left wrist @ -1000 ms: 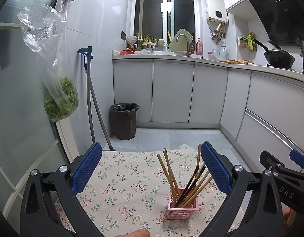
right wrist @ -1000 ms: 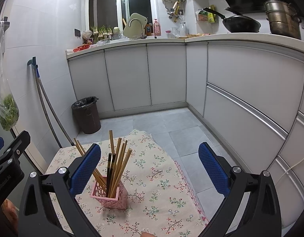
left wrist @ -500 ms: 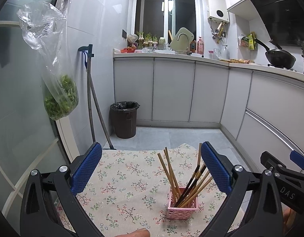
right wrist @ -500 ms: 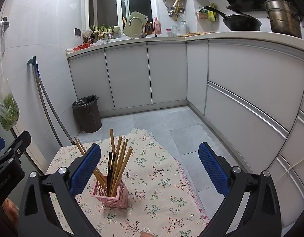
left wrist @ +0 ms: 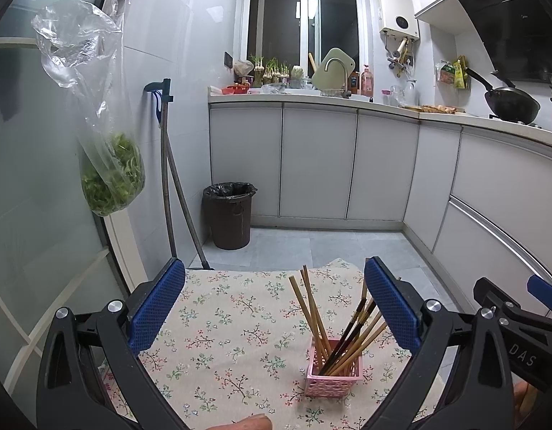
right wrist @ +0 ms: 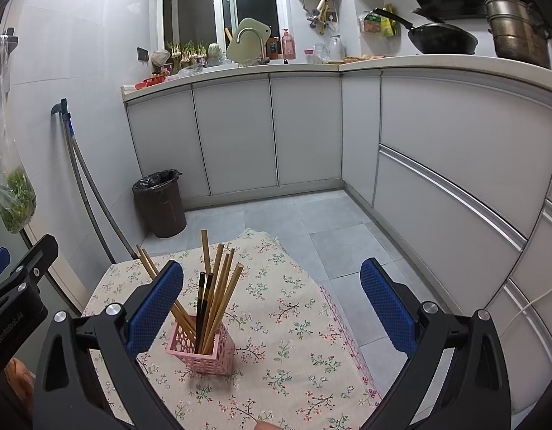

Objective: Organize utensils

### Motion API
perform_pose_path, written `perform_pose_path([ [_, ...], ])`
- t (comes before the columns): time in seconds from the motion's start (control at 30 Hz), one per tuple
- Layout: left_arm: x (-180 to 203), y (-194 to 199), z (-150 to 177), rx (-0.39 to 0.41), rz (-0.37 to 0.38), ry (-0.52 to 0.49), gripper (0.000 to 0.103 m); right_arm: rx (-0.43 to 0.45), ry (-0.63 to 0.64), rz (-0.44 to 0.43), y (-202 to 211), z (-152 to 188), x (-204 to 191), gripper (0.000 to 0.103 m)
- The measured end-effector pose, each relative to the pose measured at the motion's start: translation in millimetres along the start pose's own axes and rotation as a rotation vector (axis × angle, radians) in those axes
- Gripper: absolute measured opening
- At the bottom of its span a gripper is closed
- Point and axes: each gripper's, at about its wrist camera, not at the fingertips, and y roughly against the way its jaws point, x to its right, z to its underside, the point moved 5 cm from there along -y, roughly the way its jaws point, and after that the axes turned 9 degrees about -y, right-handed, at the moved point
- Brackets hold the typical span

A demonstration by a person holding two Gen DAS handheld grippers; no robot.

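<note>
Pink basket (left wrist: 332,372) of chopsticks (left wrist: 342,333) on floral cloth (left wrist: 233,326), both grippers' fingers apart, empty.

**Home kitchen, evening**

L-shaped run of white cabinets (left wrist: 317,159) under a pale countertop (right wrist: 419,62), with sink faucet (left wrist: 338,71), wall-mounted water heater (left wrist: 398,9), wok (right wrist: 441,37) and steel stockpot (right wrist: 518,30) beneath a range hood (left wrist: 509,18). Lined bin (left wrist: 229,218) on grey floor tiles; bagged greens (left wrist: 111,175) hung at left; dark window (left wrist: 304,25).
</note>
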Motion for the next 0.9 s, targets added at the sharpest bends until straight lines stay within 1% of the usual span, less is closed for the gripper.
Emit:
perform_pose_path([
  [0.07, -1.3, -0.8, 1.5, -0.014, -0.007, 0.019, 0.096, -0.008, -0.001, -0.004, -1.1, 0.8, -0.5, 0.096],
  [0.13, 0.1, -3.8, 3.3, -0.040, 0.018, 0.021, 0.096, -0.022, -0.006, -0.012, -2.4, 2.1, -0.5, 0.096],
  [0.2, 1.0, -5.1, 4.9, -0.051, 0.021, 0.020, 0.096, -0.029, -0.008, -0.014, -4.3, 2.3, 0.7, 0.096],
  [0.27, 1.5, -4.4, 5.3, -0.049, 0.008, 0.013, 0.096, -0.033, -0.009, -0.014, -5.2, 2.8, 0.9, 0.096],
  [0.47, 5.7, 0.1, 3.9, -0.029, 0.003, -0.013, 0.096, -0.053, -0.017, -0.022, -7.9, 4.0, 3.6, 0.096],
  [0.53, 8.5, 0.7, 2.5, -0.021, 0.007, -0.031, 0.095, -0.058, -0.019, -0.025, -8.4, 4.3, 3.7, 0.096],
  [0.7, 10.9, 5.2, 0.0, 0.005, 0.014, -0.038, 0.096, -0.056, -0.021, -0.023, -8.2, 3.9, 4.9, 0.096],
  [0.83, 11.1, 1.6, -1.6, -0.030, 0.023, -0.028, 0.096, -0.055, -0.025, -0.023, -7.8, 3.7, 4.8, 0.096],
  [0.9, 9.7, 1.5, -1.7, -0.035, 0.027, -0.012, 0.096, -0.049, -0.027, -0.020, -6.8, 2.4, 5.6, 0.096],
])
